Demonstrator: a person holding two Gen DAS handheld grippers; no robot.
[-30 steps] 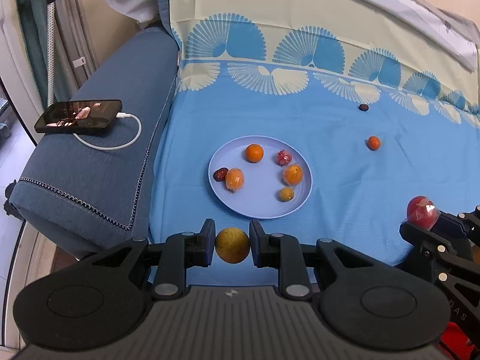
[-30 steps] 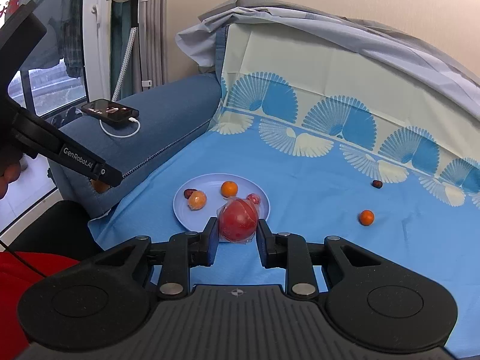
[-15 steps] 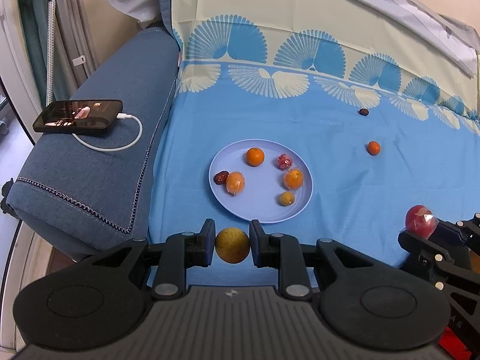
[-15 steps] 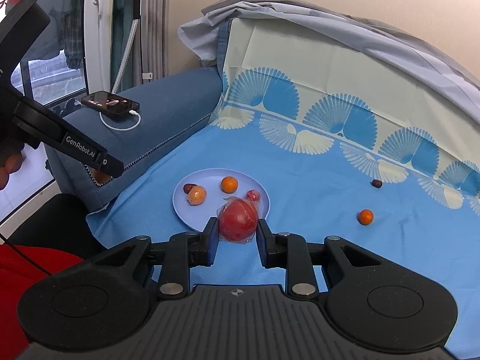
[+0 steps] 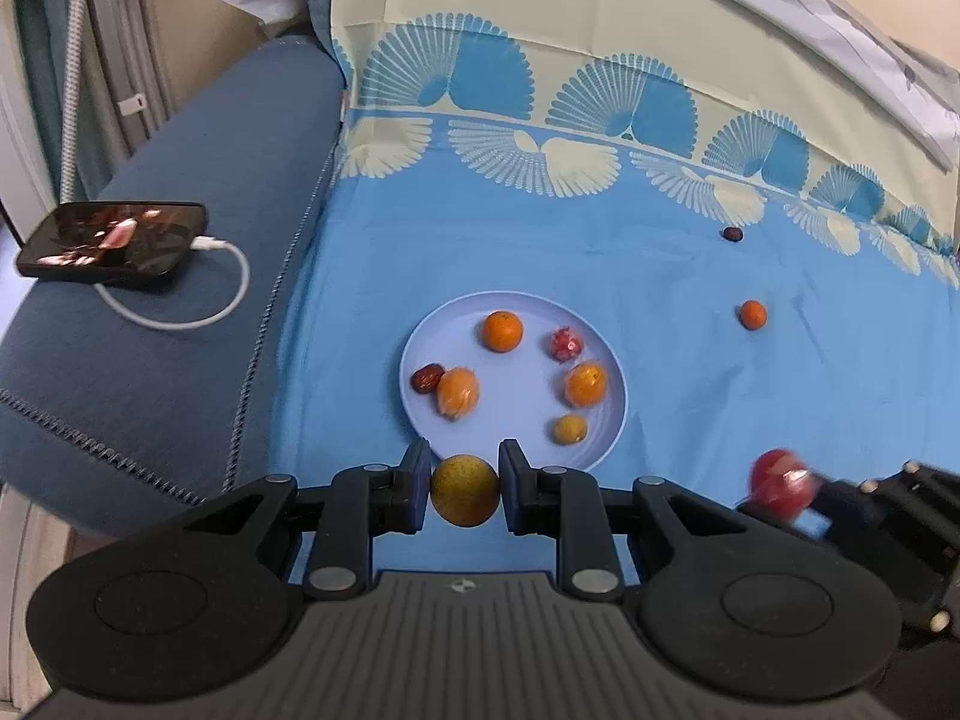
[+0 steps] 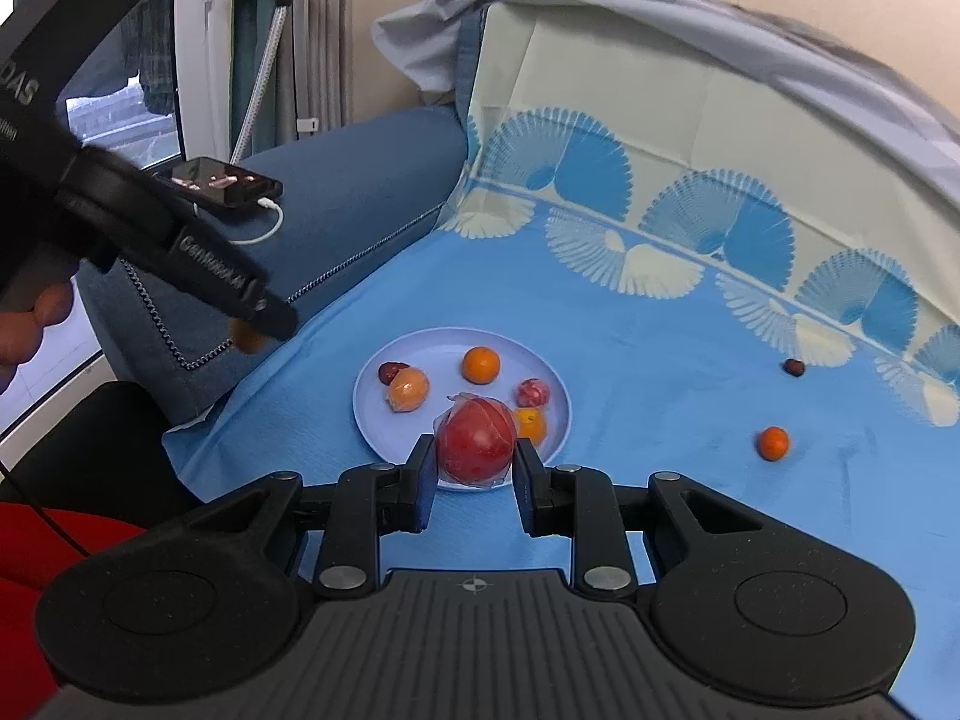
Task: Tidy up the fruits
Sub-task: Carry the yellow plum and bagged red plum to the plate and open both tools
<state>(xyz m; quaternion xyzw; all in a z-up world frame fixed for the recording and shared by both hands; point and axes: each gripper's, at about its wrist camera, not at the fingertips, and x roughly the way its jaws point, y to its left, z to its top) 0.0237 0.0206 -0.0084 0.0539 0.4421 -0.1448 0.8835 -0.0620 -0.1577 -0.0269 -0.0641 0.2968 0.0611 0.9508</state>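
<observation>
Left gripper clamps a yellow-brown fruit, right gripper clamps a wrapped red fruit, plate just ahead of both

Soft, even indoor light, with daylight entering through the window at left. Shadows are faint. Fisheye bending curves the edges; the red fruit smears with motion blur.

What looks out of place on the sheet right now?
Two fruits lie loose on the blue sheet, away from the plate: a small orange and a dark fruit near the patterned border. Nothing looks spilled or damaged. A phone charges on the sofa arm.
</observation>
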